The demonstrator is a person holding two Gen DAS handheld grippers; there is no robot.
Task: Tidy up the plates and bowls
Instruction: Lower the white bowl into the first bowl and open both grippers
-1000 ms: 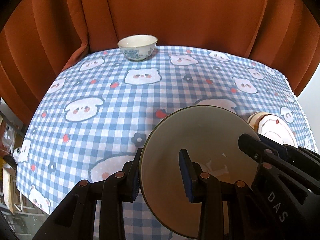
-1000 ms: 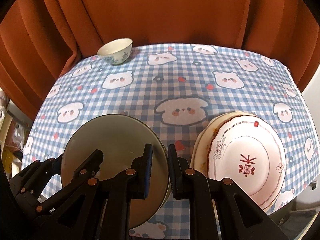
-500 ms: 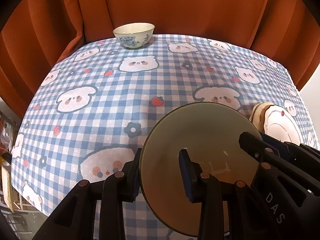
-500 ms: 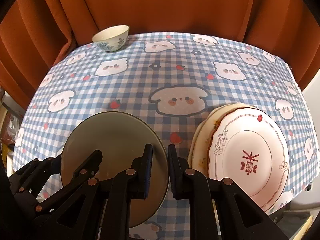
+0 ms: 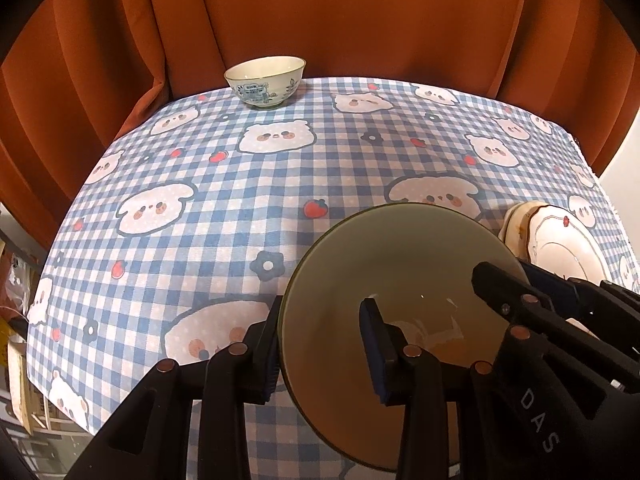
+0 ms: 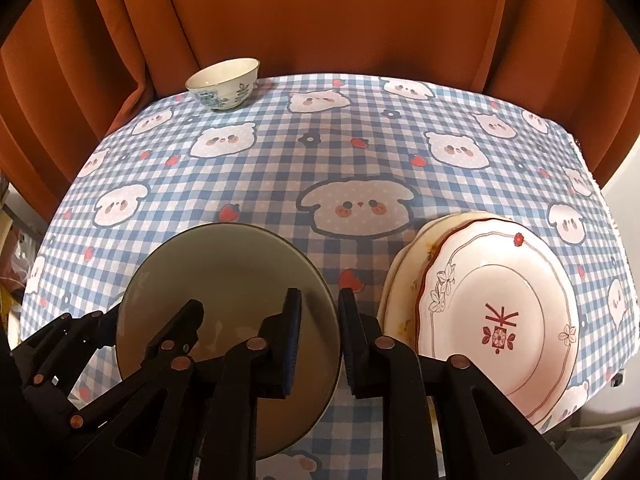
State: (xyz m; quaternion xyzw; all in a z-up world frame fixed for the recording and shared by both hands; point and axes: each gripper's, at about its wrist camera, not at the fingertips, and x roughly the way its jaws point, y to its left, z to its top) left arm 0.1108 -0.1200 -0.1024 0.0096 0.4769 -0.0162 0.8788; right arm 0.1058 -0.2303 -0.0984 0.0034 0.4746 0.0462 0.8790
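Both grippers hold one grey-green plate (image 5: 400,272) (image 6: 224,280) at the table's near edge. My left gripper (image 5: 324,344) is shut on its left rim. My right gripper (image 6: 318,336) is shut on its right rim. The plate is tilted and looks lifted off the cloth. A stack of white plates (image 6: 492,320), the top one with a red flower mark, lies at the near right and shows in the left wrist view (image 5: 560,240). A small white bowl with blue pattern (image 5: 265,81) (image 6: 224,83) stands at the far left.
The table (image 6: 360,160) wears a blue-checked cloth with bear prints. An orange curtain (image 6: 320,16) hangs close behind and around the far edge. Clutter shows below the table's left edge (image 5: 16,344).
Both grippers have carried the grey-green plate a little farther over the table; the view has dropped and come back. Both grips are unchanged.
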